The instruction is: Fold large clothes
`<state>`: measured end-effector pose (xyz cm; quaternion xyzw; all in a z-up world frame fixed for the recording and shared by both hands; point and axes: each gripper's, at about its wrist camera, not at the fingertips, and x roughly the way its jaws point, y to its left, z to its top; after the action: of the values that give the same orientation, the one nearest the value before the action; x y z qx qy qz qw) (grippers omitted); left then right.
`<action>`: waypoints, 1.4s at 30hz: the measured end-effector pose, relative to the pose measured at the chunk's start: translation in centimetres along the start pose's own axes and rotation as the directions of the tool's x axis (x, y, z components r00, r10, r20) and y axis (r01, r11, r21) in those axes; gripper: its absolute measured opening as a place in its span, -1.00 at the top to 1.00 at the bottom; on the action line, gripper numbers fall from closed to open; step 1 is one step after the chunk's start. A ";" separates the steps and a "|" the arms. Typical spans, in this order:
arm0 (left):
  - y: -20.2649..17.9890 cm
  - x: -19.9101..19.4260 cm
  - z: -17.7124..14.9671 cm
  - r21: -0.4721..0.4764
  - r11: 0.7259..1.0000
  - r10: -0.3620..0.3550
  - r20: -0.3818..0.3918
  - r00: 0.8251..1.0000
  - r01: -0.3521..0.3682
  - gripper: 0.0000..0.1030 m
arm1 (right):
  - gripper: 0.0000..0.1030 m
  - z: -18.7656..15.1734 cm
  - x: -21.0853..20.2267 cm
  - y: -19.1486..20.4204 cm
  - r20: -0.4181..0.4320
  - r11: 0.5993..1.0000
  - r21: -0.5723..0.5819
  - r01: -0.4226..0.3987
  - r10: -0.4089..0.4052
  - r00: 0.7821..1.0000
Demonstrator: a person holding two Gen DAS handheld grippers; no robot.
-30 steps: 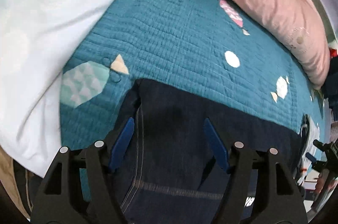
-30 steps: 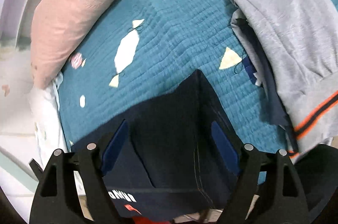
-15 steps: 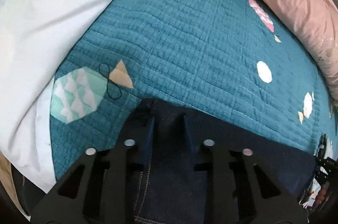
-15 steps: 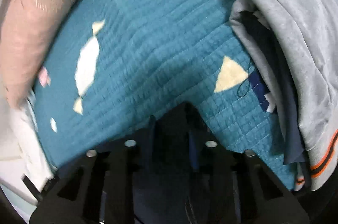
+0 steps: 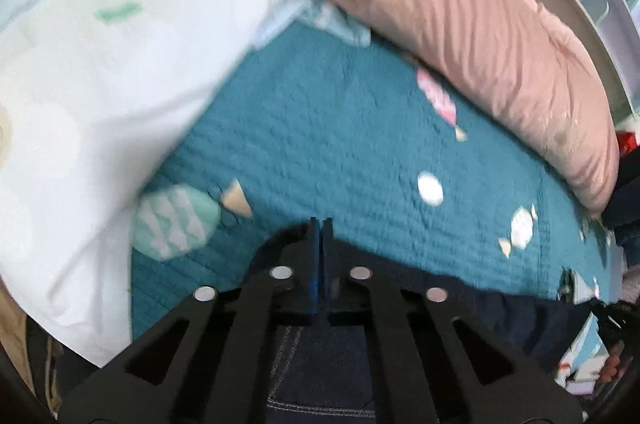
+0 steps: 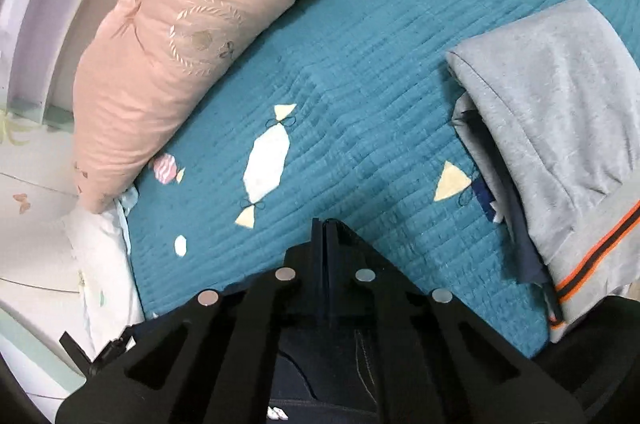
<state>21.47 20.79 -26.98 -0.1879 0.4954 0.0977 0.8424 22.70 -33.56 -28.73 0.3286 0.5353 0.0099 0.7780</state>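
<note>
Dark navy jeans [image 5: 460,288] lie at the near edge of a teal quilted bedspread [image 5: 340,143]. My left gripper [image 5: 321,224] is shut on one corner of the jeans, with blue pads pressed together on the denim. My right gripper [image 6: 325,224] is shut on another corner of the same jeans [image 6: 340,356]. Both corners are lifted a little above the bedspread [image 6: 360,83]. Most of the jeans are hidden under the grippers.
A pink bolster pillow [image 5: 460,23] runs along the far side, and it also shows in the right wrist view [image 6: 192,23]. A white pillow [image 5: 100,83] lies at the left. A pile of folded grey clothes with orange stripes [image 6: 560,143] sits at the right.
Both grippers went from open over the jeans' corners to shut on them. They have since lifted and pulled back with the cloth, so more of the bed shows.
</note>
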 end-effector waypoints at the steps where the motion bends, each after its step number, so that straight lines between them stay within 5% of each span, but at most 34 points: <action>1: -0.2 -1.3 0.9 0.018 1.000 -0.019 0.051 0.999 0.019 1.00 | 0.97 0.1 0.0 0.5 0.001 1.000 -0.025 0.006 -0.006 1.000; 6: -0.3 -1.3 3.7 0.018 1.000 -0.025 -0.035 0.999 0.026 1.00 | 0.97 -0.4 0.5 1.5 0.017 0.998 -0.059 0.028 -0.027 1.000; 9: -0.1 1.2 2.7 0.063 0.998 0.023 -0.163 0.986 -0.013 0.98 | 0.96 -0.5 0.6 0.8 0.003 0.995 -0.084 0.049 -0.049 0.999; 13: 2.1 5.4 0.7 -0.006 1.000 0.016 -0.311 0.950 -0.019 0.01 | 0.90 -0.2 1.4 -0.2 -0.038 0.996 -0.069 0.049 -0.052 0.998; 20: 5.7 11.1 -0.2 -0.186 0.983 -0.084 -0.431 0.899 0.002 0.01 | 0.78 0.1 3.5 -1.2 -0.090 0.994 -0.063 0.091 -0.097 0.991; 22: 6.1 11.9 0.0 -0.210 0.978 -0.105 -0.432 0.895 0.014 0.05 | 0.58 0.2 4.8 -2.1 -0.136 0.995 -0.031 0.091 -0.094 0.986; 25: 6.4 12.5 -0.2 -0.240 0.971 -0.090 -0.412 0.907 -0.012 0.44 | 0.08 -0.1 7.2 -3.3 -0.191 0.991 -0.019 0.133 -0.135 0.972; 26: 6.5 12.6 -0.4 -0.242 0.970 -0.083 -0.412 0.907 -0.021 0.54 | 0.07 -0.1 7.9 -3.7 -0.197 0.991 -0.011 0.137 -0.136 0.971; 27: 6.7 12.8 -0.5 -0.249 0.968 -0.085 -0.407 0.909 -0.021 0.57 | 0.08 0.1 8.9 -4.2 -0.218 0.994 0.010 0.109 -0.104 0.970; 29: 7.3 12.4 -0.6 -0.273 0.962 -0.106 -0.386 0.917 -0.003 0.66 | 0.62 0.4 9.8 -4.7 -0.217 0.996 0.060 0.063 -0.049 0.975; 31: 8.0 11.6 -0.7 -0.312 0.950 -0.140 -0.344 0.929 0.028 0.72 | 0.76 0.6 9.4 -4.6 -0.176 0.996 0.070 0.058 -0.045 0.983; 35: 8.5 10.2 -0.2 -0.321 0.946 -0.160 -0.316 0.935 0.054 0.76 | 0.97 0.8 6.4 -2.9 -0.075 0.999 0.036 0.021 -0.018 0.997; 38: 8.5 8.7 0.4 -0.331 0.941 -0.171 -0.274 0.946 0.074 0.83 | 0.97 1.8 4.1 -2.2 -0.050 0.998 0.049 -0.050 0.052 0.997; 42: 7.3 6.6 1.8 -0.318 0.935 -0.227 -0.201 0.953 0.155 0.84 | 0.97 2.5 2.3 -0.2 0.009 0.999 -0.035 -0.028 0.029 1.000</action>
<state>23.59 28.06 -33.51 -0.3708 0.5500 0.0658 0.7454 25.73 -34.07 -30.22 0.3225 0.5266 0.0288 0.7860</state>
